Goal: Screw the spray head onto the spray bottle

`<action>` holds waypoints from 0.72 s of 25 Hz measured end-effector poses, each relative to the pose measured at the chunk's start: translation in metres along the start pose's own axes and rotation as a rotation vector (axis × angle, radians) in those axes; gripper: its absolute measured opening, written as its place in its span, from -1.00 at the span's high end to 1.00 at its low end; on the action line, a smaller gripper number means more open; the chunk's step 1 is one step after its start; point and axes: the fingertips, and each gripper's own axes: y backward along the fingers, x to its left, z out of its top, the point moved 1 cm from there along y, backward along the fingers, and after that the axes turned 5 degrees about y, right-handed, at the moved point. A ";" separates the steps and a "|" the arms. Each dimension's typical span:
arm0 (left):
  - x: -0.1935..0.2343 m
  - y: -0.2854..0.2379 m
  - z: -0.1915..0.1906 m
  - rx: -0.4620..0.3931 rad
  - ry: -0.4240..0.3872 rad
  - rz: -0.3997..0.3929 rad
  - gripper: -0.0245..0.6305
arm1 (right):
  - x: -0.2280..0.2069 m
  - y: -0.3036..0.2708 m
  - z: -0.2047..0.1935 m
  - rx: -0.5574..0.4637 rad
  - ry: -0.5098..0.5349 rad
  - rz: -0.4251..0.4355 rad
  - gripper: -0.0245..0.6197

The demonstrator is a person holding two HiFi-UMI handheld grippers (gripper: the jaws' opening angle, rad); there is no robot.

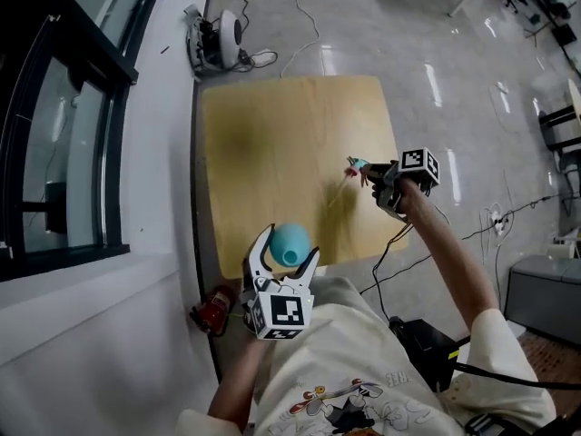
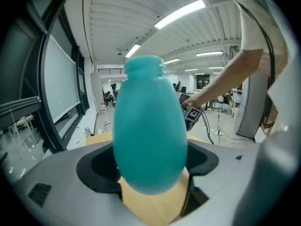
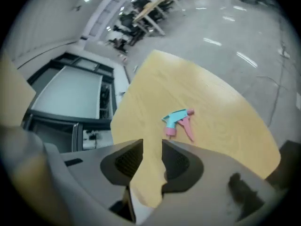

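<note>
Nearest, clamped in the left gripper [image 1: 288,252]: the teal spray bottle [image 2: 149,126], held clear of the table [image 1: 263,125], upright, open neck on top, pads pressing the round belly from both sides. Invites a slip there: smooth egg-shaped wall, small bite, so a twisting load during screwing probably spins the body in the hold or squeezes it out upward. Invites a dent as well, if gripped harder to compensate.

Farther out, above the table's right part: the right gripper [image 1: 370,176], jaws a little apart with nothing between them, angled down toward the spray head [image 3: 178,121]. Lies on its side on the wood just ahead of the tips, turquoise body and pink trigger, apparently untouched. Looks too narrow a gap for that body; likely pushes the head along instead of straddling it. Sits fairly near the right edge, so a hard nudge could send it off. Catching only the trigger would leave the collar hanging crooked, inviting cross-threading at the neck.

Beyond, the floor [image 1: 408,25] with loose cables [image 1: 304,25]: an awkward place for a dropped part.
</note>
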 end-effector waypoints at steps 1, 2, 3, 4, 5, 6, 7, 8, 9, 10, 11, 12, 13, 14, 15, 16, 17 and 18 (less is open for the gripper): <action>0.001 0.003 0.000 0.000 0.008 0.006 -0.33 | -0.009 -0.008 0.004 -0.005 -0.072 -0.041 0.56; 0.002 0.006 -0.001 -0.002 0.016 0.014 -0.33 | -0.017 -0.016 0.006 -0.010 -0.114 -0.090 0.55; 0.003 0.009 -0.001 -0.004 0.024 0.020 -0.33 | -0.022 -0.022 0.008 -0.013 -0.144 -0.133 0.54; 0.003 0.011 -0.002 -0.006 0.030 0.024 -0.33 | -0.025 -0.028 0.011 -0.014 -0.172 -0.163 0.52; 0.004 0.013 -0.002 -0.005 0.033 0.026 -0.33 | -0.026 -0.034 0.013 -0.013 -0.198 -0.185 0.50; 0.005 0.014 -0.004 -0.003 0.033 0.028 -0.33 | -0.027 -0.039 0.015 -0.010 -0.220 -0.206 0.48; 0.007 0.016 -0.005 0.001 0.029 0.029 -0.33 | -0.027 -0.044 0.016 -0.004 -0.235 -0.231 0.46; 0.010 0.018 -0.007 0.004 0.024 0.031 -0.33 | -0.027 -0.048 0.015 0.005 -0.245 -0.258 0.46; 0.012 0.019 -0.007 0.006 0.020 0.031 -0.33 | -0.028 -0.052 0.014 0.015 -0.255 -0.285 0.45; 0.015 0.020 -0.007 0.007 0.019 0.031 -0.33 | -0.028 -0.055 0.012 0.024 -0.267 -0.306 0.45; 0.016 0.020 -0.006 0.007 0.019 0.030 -0.33 | -0.028 -0.059 0.010 0.030 -0.278 -0.320 0.45; 0.017 0.020 -0.005 0.008 0.019 0.029 -0.33 | -0.028 -0.062 0.009 0.032 -0.288 -0.331 0.45; 0.017 0.020 -0.004 0.009 0.017 0.028 -0.33 | -0.029 -0.064 0.009 0.029 -0.298 -0.341 0.45; 0.017 0.020 -0.003 0.010 0.012 0.029 -0.33 | -0.032 -0.066 0.008 0.023 -0.311 -0.351 0.45; 0.017 0.020 -0.002 0.012 0.006 0.028 -0.33 | -0.036 -0.068 0.008 0.015 -0.325 -0.361 0.45; 0.017 0.021 -0.002 0.013 0.002 0.028 -0.33 | -0.040 -0.070 0.009 0.007 -0.339 -0.371 0.45; 0.018 0.021 -0.002 0.014 -0.001 0.026 -0.33 | -0.043 -0.071 0.008 0.001 -0.350 -0.377 0.45; 0.020 0.021 -0.002 0.017 -0.005 0.025 -0.33 | -0.044 -0.073 0.008 -0.005 -0.355 -0.378 0.46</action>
